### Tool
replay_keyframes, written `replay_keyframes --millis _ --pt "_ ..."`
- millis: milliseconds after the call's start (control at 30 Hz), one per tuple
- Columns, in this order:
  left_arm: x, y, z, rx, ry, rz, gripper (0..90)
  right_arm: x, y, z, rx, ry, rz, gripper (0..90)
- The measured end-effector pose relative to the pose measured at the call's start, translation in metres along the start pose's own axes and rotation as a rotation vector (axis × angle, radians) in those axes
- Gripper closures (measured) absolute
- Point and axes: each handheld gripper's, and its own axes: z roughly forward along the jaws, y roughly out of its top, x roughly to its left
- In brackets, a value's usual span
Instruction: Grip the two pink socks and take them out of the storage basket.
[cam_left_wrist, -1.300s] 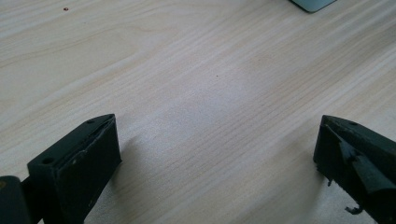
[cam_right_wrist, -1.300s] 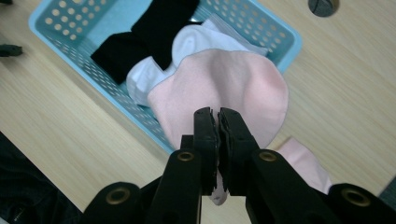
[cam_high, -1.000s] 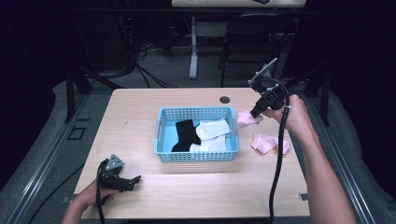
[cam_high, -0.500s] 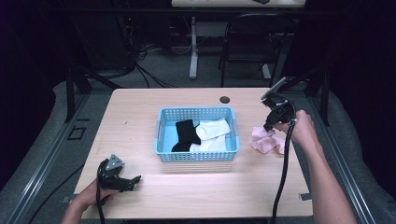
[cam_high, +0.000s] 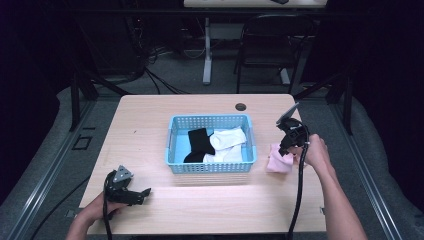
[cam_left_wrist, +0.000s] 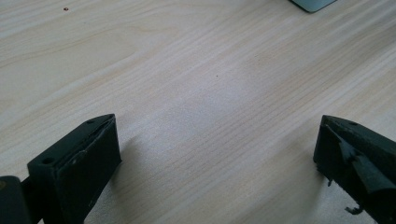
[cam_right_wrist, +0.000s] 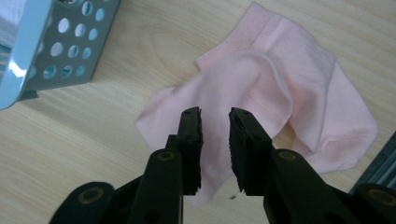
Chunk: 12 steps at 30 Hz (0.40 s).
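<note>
Pink socks (cam_high: 277, 161) (cam_right_wrist: 299, 93) lie in a crumpled pile on the table, right of a blue basket (cam_high: 210, 119). My right gripper (cam_high: 286, 150) (cam_right_wrist: 215, 119) points down at the pile. Its jaws have just been opening and stand a narrow gap apart, with pink cloth showing through the gap and the pads not pressing on it. A black sock (cam_high: 198, 142) and white socks (cam_high: 227, 140) lie in the basket. At the near left of the table rests my left gripper (cam_high: 145, 192) (cam_left_wrist: 217, 135), its jaws wide open over bare wood.
The basket's perforated wall (cam_right_wrist: 60, 42) stands close on the left in the right gripper view. A dark cable hole (cam_high: 241, 106) sits in the tabletop behind the basket. A chair (cam_high: 270, 40) and cables are beyond the far edge.
My right gripper came down from beside the basket's far right corner with a pink sock onto the other pink sock, and its jaws parted. The left gripper stayed put.
</note>
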Motion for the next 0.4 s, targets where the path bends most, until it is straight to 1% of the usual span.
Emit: replay_keyframes --millis 33,100,133,167,200,267,333,400 --pt "0.000 0.000 0.000 0.000 0.000 0.000 0.3 0.000 -0.002 0.000 -0.016 0.013 0.012 70.5" --pt "0.000 0.000 0.000 -0.001 0.000 -0.003 0.3 0.000 -0.005 -0.006 -0.043 0.001 0.016 61.0" --pt "0.000 0.000 0.000 0.000 0.000 0.000 0.3 0.001 -0.006 -0.008 -0.049 0.005 0.008 58.1" --pt "0.000 0.000 0.000 0.000 0.000 0.000 0.3 0.002 -0.009 -0.014 -0.068 -0.003 -0.001 51.4" --pt "0.000 0.000 0.000 0.000 0.000 0.000 0.3 0.004 -0.011 -0.016 -0.084 -0.003 0.002 45.0" --pt "0.000 0.000 0.000 0.000 0.000 0.000 0.3 0.007 -0.017 -0.022 -0.123 0.015 -0.011 35.7" --pt "0.000 0.000 0.000 0.000 0.000 0.000 0.3 0.010 -0.022 -0.030 -0.143 0.023 -0.030 26.2" --pt "0.000 0.000 0.000 0.000 0.000 -0.001 0.3 0.014 -0.029 -0.037 -0.182 0.038 -0.040 19.8"
